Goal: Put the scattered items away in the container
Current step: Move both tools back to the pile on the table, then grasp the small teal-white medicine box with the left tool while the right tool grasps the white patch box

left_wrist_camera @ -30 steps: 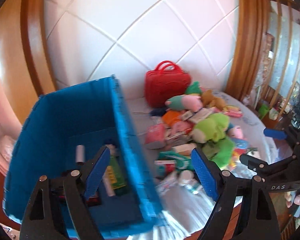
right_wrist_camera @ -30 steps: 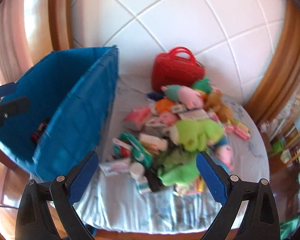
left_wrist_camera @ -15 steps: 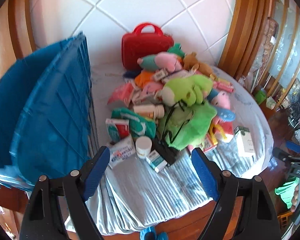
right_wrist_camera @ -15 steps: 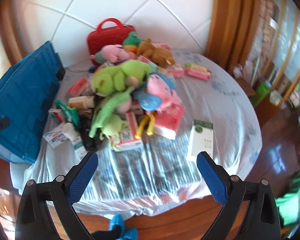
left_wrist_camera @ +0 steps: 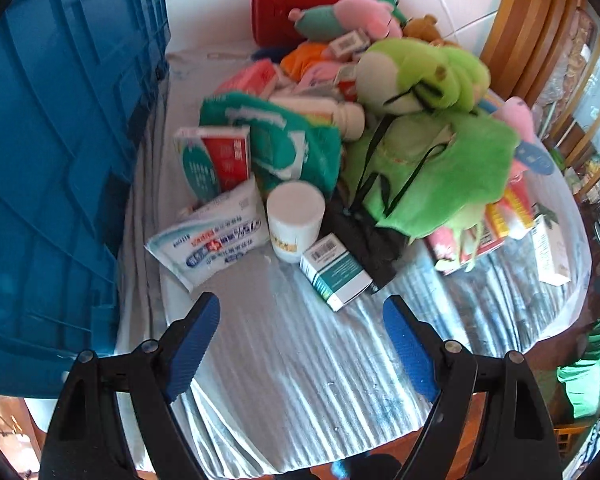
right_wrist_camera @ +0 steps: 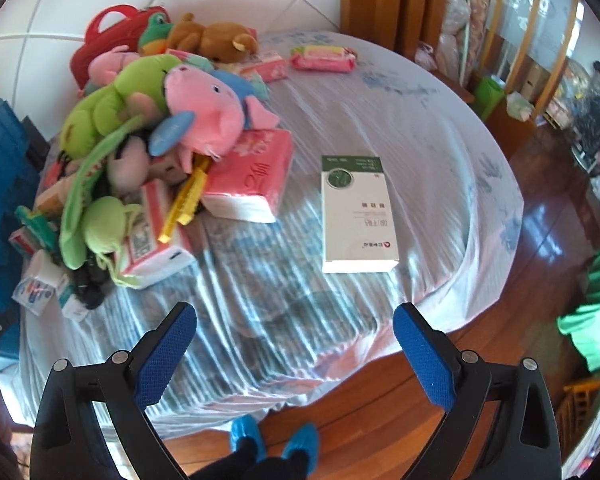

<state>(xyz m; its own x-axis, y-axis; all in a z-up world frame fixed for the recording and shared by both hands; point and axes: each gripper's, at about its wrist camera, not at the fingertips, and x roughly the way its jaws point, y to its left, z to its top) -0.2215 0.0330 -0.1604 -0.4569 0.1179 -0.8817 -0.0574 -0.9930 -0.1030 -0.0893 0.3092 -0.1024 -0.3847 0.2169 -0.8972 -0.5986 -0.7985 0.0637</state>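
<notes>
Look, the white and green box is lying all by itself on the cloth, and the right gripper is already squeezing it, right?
Not quite. The white and green box does lie alone on the cloth, but the right gripper is not squeezing it. The right wrist view shows its jaws open and empty, short of the box.

- blue container (left_wrist_camera: 60, 152): ribbed hard plastic, slightly glossy;
- counter (right_wrist_camera: 439, 128): wrinkled cloth cover with a sheen;
- green plush toy (left_wrist_camera: 423, 76): fuzzy fabric;
- white box (right_wrist_camera: 355, 216): smooth matt card;
- floor (right_wrist_camera: 547, 216): glossy polished wood;
- left tool (left_wrist_camera: 300, 344) pads (left_wrist_camera: 192, 348): blue, textured, rubbery
</notes>
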